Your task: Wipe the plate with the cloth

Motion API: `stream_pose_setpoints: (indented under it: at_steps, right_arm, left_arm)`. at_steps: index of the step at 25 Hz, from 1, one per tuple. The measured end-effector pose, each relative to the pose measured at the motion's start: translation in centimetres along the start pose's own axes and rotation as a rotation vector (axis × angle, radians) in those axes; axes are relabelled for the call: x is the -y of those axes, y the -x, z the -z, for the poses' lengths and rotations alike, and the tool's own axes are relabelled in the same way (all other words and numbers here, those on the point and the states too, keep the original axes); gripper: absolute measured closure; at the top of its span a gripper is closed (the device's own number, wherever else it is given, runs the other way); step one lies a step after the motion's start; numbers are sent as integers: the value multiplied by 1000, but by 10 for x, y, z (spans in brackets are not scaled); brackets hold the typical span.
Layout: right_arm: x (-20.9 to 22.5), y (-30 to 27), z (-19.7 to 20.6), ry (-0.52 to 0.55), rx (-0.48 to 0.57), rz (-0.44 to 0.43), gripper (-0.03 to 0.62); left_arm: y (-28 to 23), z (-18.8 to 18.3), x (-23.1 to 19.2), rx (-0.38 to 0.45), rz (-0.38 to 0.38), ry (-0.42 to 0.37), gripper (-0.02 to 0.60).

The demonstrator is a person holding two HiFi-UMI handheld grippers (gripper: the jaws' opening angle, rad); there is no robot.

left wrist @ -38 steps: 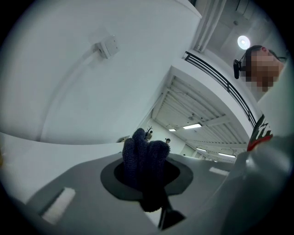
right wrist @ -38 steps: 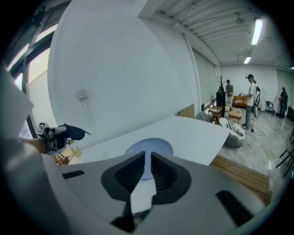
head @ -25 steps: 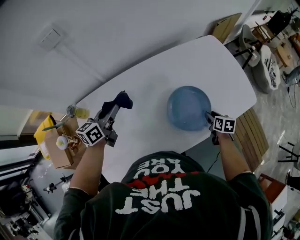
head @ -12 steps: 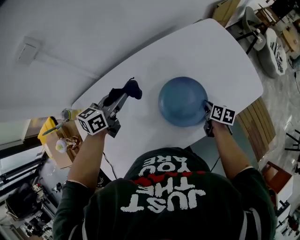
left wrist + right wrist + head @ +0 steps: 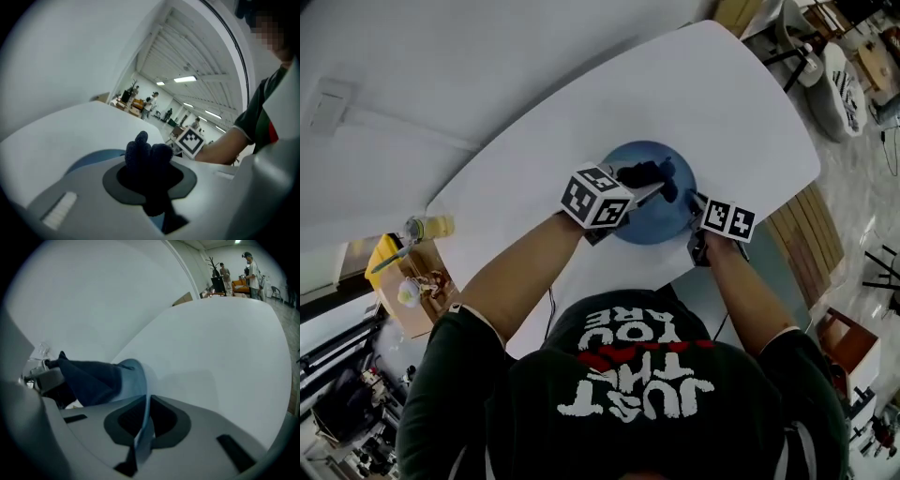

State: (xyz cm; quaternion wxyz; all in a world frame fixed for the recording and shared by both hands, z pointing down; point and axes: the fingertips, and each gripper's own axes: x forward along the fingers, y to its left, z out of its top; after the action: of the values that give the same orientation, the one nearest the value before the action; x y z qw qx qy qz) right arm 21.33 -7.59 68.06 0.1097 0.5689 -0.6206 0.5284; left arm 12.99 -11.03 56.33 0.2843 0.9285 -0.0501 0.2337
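- The right tongs (image 5: 143, 425) have just been closing and now pinch the near rim of the blue plate (image 5: 667, 217). The thin edge stands between the pads.
- The plate sits on the white bench (image 5: 741, 103), close to the edge nearest the person.
- The left tongs (image 5: 649, 186) are clamped on the dark cloth (image 5: 645, 172), and a bunched wad of it pokes out past the tips.
- The cloth is over the hollow of the plate, left of the right tongs. No view settles whether it presses on the surface or hangs just above it.
- As I judge it, the preparation is done: the plate is steadied by its rim, and the cloth is gripped and brought to it.
- The wiping itself looks barely begun, if at all. No mark or cleaned patch shows on the plate to say otherwise.
- What is left is to sweep the cloth across the plate's face and around its rim while the right tongs hold it steady.
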Motion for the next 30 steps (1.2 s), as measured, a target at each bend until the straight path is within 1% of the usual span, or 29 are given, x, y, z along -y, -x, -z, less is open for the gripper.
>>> stream_pose_setpoints:
  at_steps: [2, 4, 6, 9, 10, 14, 17, 20, 23, 25, 28, 30]
  right_arm:
    - [-4, -3, -2, -7, -2, -9, 578]
    - [-6, -6, -3, -10, -1, -15, 579]
    - [-7, -8, -5, -14, 1, -20, 579]
    - [-7, -11, -8, -19, 3, -25, 579]
    - [-6, -11, -9, -20, 3, -25, 579]
    - [-3, -10, -11, -27, 10, -17, 579]
    - [2, -7, -16, -28, 26, -2, 579]
    - [3, -8, -18, -17, 29, 4, 579]
    - [2, -11, -18, 1, 31, 5, 579]
    - [2, -11, -18, 14, 30, 4, 579]
    - [2, -11, -18, 36, 26, -2, 579]
    - [2, -13, -19, 51, 22, -7, 579]
  left_arm:
    - [-35, 26, 16, -109, 53, -36, 515]
    - [-57, 52, 26, -195, 80, -78, 515]
    - [-68, 71, 30, -255, 89, -112, 515]
    - [-80, 88, 33, -329, 88, -153, 515]
    - [-83, 91, 34, -348, 89, -152, 515]
    - [-83, 98, 38, -427, 117, -88, 515]
    - [-71, 110, 43, -518, 153, -59, 515]
    - [-52, 124, 41, -615, 163, -38, 515]
    - [-30, 138, 32, -701, 141, -30, 515]
    - [-15, 146, 23, -743, 108, -25, 515]
    - [8, 150, 3, -786, 35, -22, 515]
    - [22, 149, -16, -796, -27, -19, 515]
